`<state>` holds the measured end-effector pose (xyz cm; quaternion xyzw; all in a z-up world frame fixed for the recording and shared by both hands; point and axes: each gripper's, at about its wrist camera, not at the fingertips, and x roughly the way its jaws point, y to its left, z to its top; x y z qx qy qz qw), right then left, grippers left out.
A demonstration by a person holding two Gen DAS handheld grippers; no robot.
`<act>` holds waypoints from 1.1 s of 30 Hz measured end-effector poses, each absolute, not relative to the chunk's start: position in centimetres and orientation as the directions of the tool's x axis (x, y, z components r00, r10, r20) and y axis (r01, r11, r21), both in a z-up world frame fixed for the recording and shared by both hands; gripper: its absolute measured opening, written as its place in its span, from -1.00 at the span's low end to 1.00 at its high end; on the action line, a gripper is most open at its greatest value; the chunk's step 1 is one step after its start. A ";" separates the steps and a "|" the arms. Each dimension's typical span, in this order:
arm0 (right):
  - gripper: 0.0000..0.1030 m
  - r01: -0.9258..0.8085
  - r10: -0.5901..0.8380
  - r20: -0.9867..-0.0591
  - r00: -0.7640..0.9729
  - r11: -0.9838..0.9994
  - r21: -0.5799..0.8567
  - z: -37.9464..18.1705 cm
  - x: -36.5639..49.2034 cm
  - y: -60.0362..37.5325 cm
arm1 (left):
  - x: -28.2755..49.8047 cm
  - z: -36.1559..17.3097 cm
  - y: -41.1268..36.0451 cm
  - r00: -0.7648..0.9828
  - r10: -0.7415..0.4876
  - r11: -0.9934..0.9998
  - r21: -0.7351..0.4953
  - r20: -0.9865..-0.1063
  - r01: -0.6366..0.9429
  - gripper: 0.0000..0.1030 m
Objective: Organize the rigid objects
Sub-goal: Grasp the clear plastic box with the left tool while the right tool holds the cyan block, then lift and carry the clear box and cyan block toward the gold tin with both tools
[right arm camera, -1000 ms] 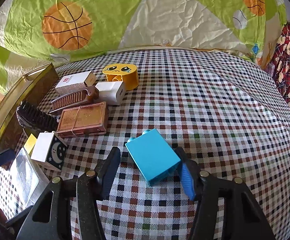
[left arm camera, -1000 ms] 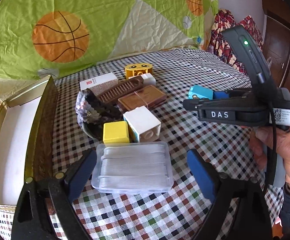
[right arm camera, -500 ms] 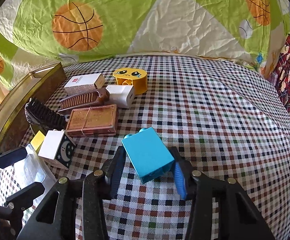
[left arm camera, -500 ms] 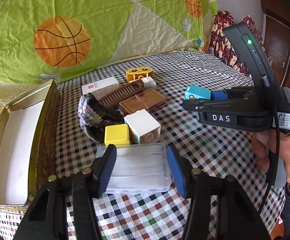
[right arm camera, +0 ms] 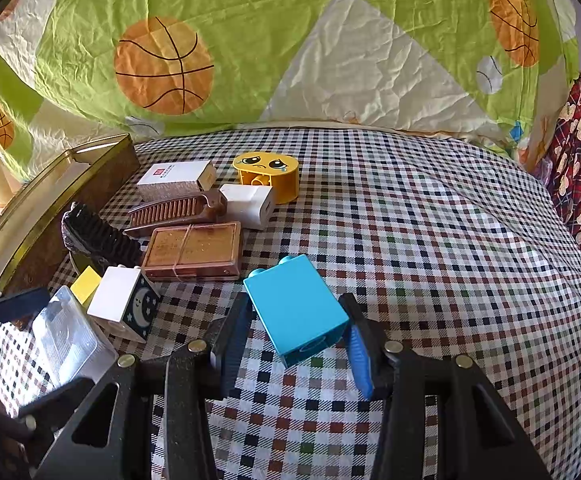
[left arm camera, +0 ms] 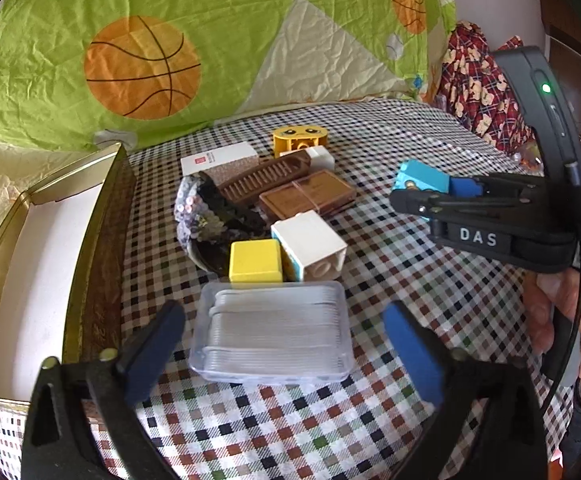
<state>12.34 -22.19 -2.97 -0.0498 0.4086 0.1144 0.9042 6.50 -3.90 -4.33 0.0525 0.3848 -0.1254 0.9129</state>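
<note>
A clear plastic case lies on the checkered cloth between the wide-open fingers of my left gripper, touching neither pad. It also shows in the right wrist view. My right gripper stands around a blue toy block, with its pads a little off the block's sides. The block and right gripper also show in the left wrist view. Behind the case sit a yellow cube and a white block.
An open gold tin box stands at the left. Further back lie a brown case, a brown comb, a sequined brush, a white box, a white charger and a yellow face block.
My left gripper closed in on the clear case half a second ago and has now opened wide again. My right gripper closed in on the blue block and now stands slightly wider.
</note>
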 end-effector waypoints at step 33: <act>-0.08 -0.288 0.215 -0.619 0.755 0.958 -0.018 -0.9 9.2 -21.2 | 4.8 -2.3 -1.4 0.808 -0.106 0.993 -0.012 -0.580 0.121 0.53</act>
